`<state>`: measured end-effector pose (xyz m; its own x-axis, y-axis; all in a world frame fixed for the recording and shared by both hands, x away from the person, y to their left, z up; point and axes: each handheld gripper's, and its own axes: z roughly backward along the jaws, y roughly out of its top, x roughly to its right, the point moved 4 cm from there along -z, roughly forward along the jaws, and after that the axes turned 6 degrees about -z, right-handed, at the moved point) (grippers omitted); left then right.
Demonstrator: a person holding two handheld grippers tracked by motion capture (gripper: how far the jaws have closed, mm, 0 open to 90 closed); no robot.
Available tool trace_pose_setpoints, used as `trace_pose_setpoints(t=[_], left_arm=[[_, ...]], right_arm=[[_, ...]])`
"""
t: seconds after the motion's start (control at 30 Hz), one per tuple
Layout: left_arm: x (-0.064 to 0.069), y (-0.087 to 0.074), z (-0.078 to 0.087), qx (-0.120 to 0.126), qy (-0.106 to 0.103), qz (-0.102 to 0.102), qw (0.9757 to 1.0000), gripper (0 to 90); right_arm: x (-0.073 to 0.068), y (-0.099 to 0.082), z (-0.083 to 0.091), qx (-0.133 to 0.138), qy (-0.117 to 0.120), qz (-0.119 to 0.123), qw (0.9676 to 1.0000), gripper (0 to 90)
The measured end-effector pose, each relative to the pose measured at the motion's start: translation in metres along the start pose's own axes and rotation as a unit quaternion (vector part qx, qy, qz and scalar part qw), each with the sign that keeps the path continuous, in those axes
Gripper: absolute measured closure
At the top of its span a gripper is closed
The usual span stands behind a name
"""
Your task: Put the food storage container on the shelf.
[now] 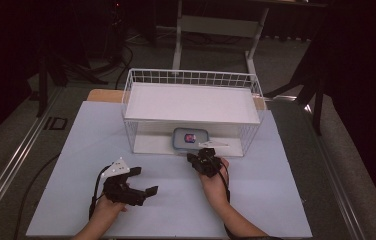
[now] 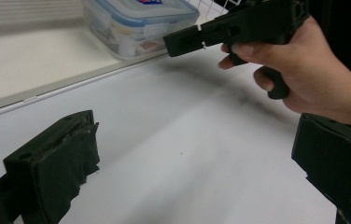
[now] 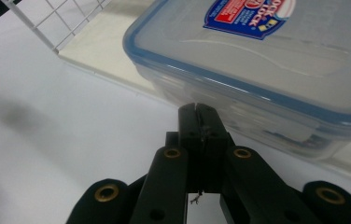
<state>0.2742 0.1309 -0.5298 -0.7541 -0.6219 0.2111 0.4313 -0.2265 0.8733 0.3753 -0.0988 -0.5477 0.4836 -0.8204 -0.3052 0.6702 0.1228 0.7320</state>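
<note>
Your right gripper (image 3: 197, 112) was pinched empty before the lidded container (image 1: 190, 138), ungrasped under the rack (image 1: 191, 102); left gripper (image 1: 143, 181) gaped idle.

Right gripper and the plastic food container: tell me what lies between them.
Nothing: in the right gripper view, the right gripper, jaws pressed together, points at the food container across a short bare stretch of white tabletop.
</note>
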Motion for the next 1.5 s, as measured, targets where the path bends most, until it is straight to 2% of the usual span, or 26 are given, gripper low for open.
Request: trace_pose_setpoints(t=[0.27, 0.47, 0.7, 0.83, 1.0, 1.1, 1.13, 1.27, 1.33, 1.43, 1.5], left_arm=[[-0.004, -0.001, 0.002, 0.005, 0.002, 0.008, 1.0000, 1.3], [-0.007, -0.003, 0.003, 0.004, 0.014, -0.002, 0.9999, 1.4], [-0.008, -0.004, 0.006, 0.009, 0.012, 0.007, 0.9999, 1.3], [-0.007, -0.004, 0.007, 0.009, 0.009, 0.004, 0.9999, 1.3], [-0.006, -0.005, 0.008, 0.011, 0.008, 0.004, 0.9999, 1.3], [-0.006, -0.005, 0.008, 0.012, 0.008, 0.004, 0.9999, 1.3], [-0.006, -0.005, 0.009, 0.011, 0.008, 0.004, 0.9999, 1.3], [-0.007, -0.005, 0.008, 0.009, 0.009, 0.004, 0.9999, 1.3], [-0.007, -0.006, 0.008, 0.010, 0.007, 0.006, 0.9999, 1.3], [-0.007, -0.006, 0.008, 0.008, 0.008, 0.007, 0.9999, 1.3], [-0.006, -0.006, 0.007, 0.008, 0.008, 0.005, 0.9999, 1.3]], right_arm=[[0.007, 0.010, -0.008, 0.014, -0.016, -0.015, 0.9997, 89.9], [0.011, 0.017, -0.014, 0.017, -0.018, -0.021, 0.9995, 89.9], [0.006, 0.024, -0.024, 0.014, -0.021, -0.013, 0.9996, 89.9], [0.006, 0.027, -0.027, 0.017, -0.023, -0.005, 0.9996, 89.9], [0.011, 0.035, -0.032, 0.026, -0.027, -0.020, 0.9991, 89.9], [0.014, 0.038, -0.032, 0.026, -0.033, -0.038, 0.9984, 89.9], [0.016, 0.039, -0.033, 0.030, -0.036, -0.031, 0.9984, 89.9], [0.021, 0.042, -0.034, 0.029, -0.041, -0.038, 0.9980, 89.9], [0.022, 0.041, -0.036, 0.028, -0.048, -0.031, 0.9980, 89.9], [0.024, 0.041, -0.036, 0.028, -0.046, -0.040, 0.9978, 89.9], [0.024, 0.041, -0.036, 0.026, -0.048, -0.036, 0.9978, 89.9]])
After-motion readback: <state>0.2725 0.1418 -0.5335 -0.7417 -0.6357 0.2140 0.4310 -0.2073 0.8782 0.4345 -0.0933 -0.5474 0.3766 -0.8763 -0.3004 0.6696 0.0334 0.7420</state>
